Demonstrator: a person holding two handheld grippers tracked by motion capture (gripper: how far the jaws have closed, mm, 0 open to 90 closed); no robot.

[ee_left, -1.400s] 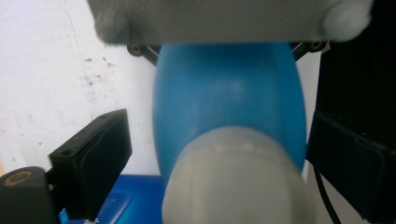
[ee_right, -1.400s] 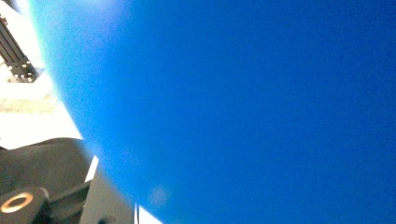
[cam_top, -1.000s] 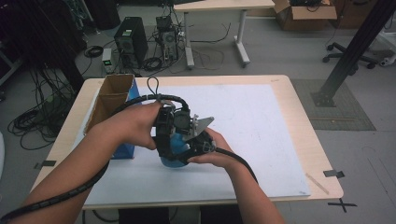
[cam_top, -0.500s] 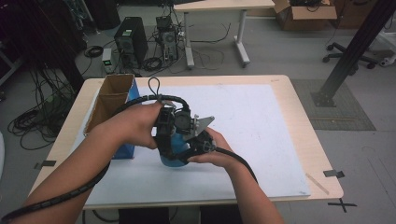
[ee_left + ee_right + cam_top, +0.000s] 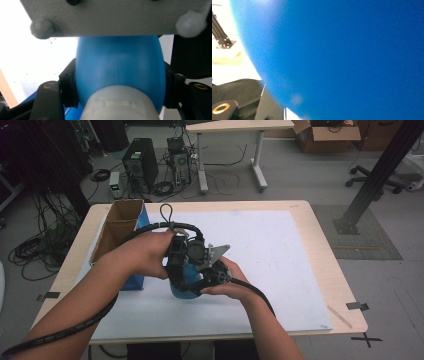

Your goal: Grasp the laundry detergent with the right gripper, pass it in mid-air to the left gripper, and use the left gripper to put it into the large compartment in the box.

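Note:
A rounded blue container [image 5: 181,289] with a pale cap [image 5: 120,105] stands on the white sheet, between both hands. My left gripper [image 5: 176,262] comes down on it from the left. Its jaws have just been closing, and its black pads [image 5: 68,87] now press the blue body on both sides, just above the cap. My right gripper [image 5: 212,274], with its grey three-cornered plate [image 5: 216,253], holds the container from the right. In the right gripper view the blue wall [image 5: 342,57] sits right against the camera and one black jaw shows at the lower left.
An open cardboard box [image 5: 117,225] with a blue side stands at the table's left. A white sheet [image 5: 285,260] covers most of the wooden table [image 5: 327,270]. Computer towers [image 5: 140,165], cables, a second table and a black post are on the floor beyond.

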